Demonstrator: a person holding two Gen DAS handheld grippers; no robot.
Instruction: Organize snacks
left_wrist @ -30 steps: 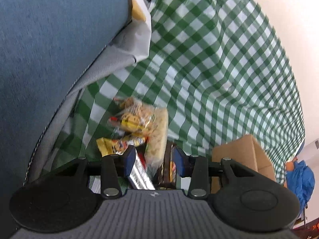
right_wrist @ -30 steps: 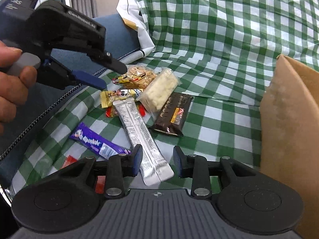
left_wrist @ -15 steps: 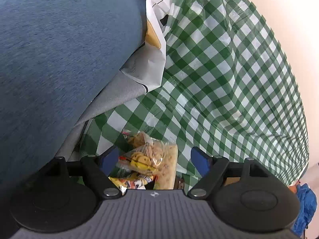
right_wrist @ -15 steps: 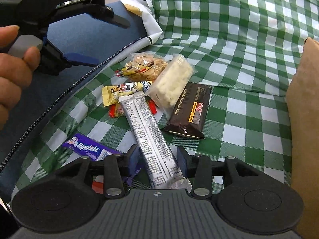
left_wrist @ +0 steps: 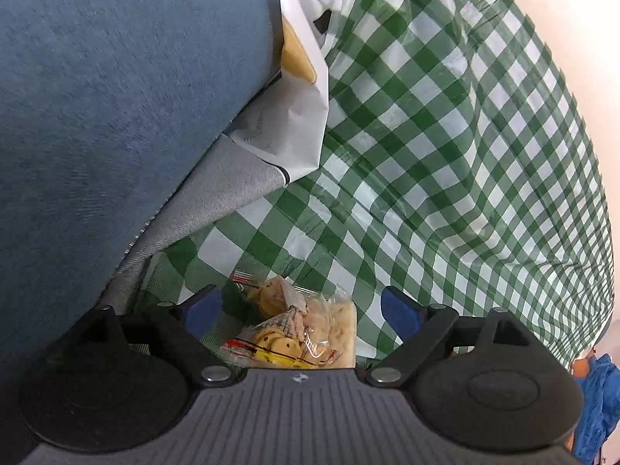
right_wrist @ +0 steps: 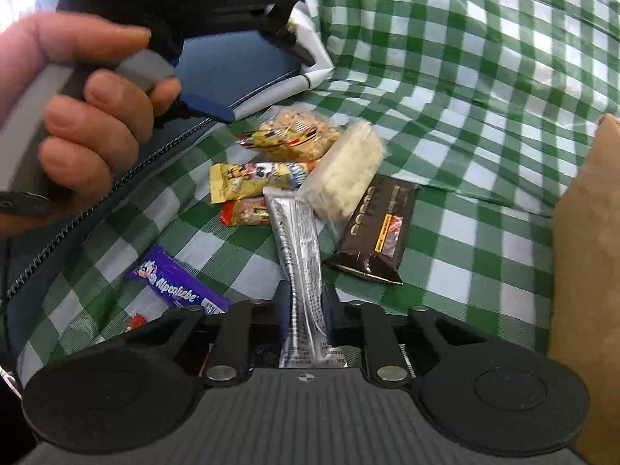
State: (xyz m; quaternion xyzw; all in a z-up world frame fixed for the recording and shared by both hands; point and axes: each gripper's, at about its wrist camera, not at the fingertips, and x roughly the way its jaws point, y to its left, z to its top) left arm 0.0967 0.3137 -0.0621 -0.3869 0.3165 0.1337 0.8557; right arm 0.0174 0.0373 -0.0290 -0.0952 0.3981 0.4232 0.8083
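The right gripper (right_wrist: 306, 310) is closing on the silver packet (right_wrist: 296, 240), which lies beside the dark chocolate bar (right_wrist: 378, 228). The left gripper (left_wrist: 300, 312) is opening above the clear cookie bag (left_wrist: 294, 333), beyond that bar, not touching it. The right one should pinch firmly and lift slowly, so the thin packet does not slip.

Both wrist views close, angled down; share snack pile (right_wrist: 310, 178).
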